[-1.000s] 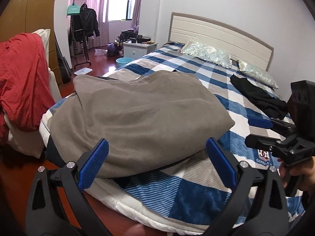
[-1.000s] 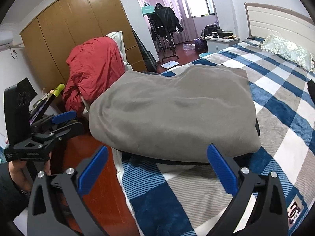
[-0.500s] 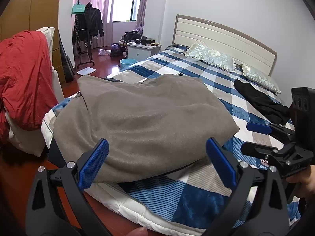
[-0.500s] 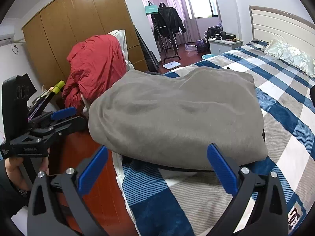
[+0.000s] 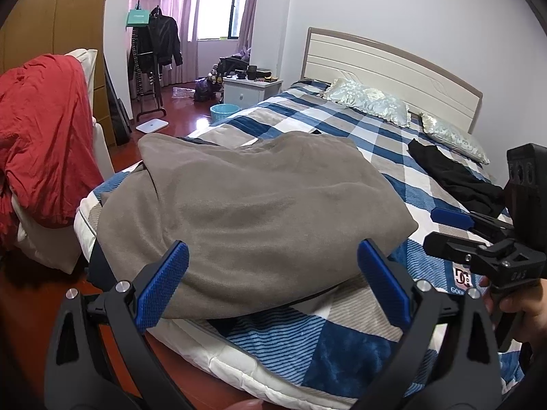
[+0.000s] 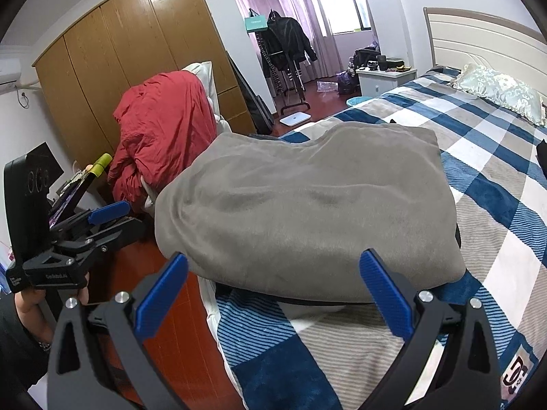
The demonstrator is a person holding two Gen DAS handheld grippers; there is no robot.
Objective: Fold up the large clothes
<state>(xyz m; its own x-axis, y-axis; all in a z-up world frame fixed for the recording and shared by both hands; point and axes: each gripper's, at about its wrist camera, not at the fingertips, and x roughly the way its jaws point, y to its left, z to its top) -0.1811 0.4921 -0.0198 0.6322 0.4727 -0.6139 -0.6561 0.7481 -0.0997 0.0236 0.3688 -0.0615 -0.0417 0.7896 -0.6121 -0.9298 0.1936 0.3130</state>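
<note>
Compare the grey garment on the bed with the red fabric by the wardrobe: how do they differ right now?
The grey garment lies spread in a broad, mostly smooth mound on the bed; the red fabric hangs draped and crumpled over something pale beside the wardrobe. The grey one sits directly ahead of both open claws, left claw and right claw; the red one is off to their left. Neither is gripped.

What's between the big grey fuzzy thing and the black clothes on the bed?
Only bare blue, white and beige checked bedspread lies between the grey fleece garment and the black crumpled clothing, seen in the left wrist view.
</note>
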